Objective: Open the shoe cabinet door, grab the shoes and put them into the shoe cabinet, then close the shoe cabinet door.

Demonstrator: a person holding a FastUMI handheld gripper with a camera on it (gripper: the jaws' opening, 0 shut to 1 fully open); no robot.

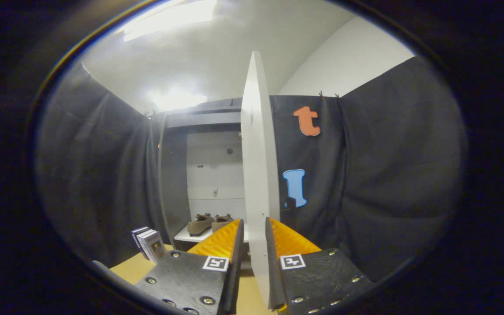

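At about nine o'clock from the gripper (254, 238), a few small boxes (149, 243) stand upright on the tan bench (134, 267), close by the left finger. Past them, at roughly eleven o'clock, the shoe cabinet (210, 175) stands open against the booth's dark wall, its pale back panel lit and its dark frame running up the left side. On the cabinet's white shelf (186, 236) sit the shoes (208, 222), a brown pair side by side, toes pointing out toward the camera; the left finger's tip partly covers the nearer one.

Straight ahead at twelve o'clock, the cabinet door (257, 175) is seen nearly edge-on, a tall pale slab rising from between the fingers. The jaws are drawn narrow around its lower edge, one finger on each face of the panel. The right finger seems to lie against the door; a thin dark gap shows on the left side, so I cannot say for sure that both press on it. To the right, from one to three o'clock, only the booth's cloth wall hangs behind.

As a judgement on progress: the door is open and the shoes already rest inside, so the first two parts look done. What is left appears to be the closing, swinging the door leftward across the opening until it meets the frame, with the jaws placed to guide it.
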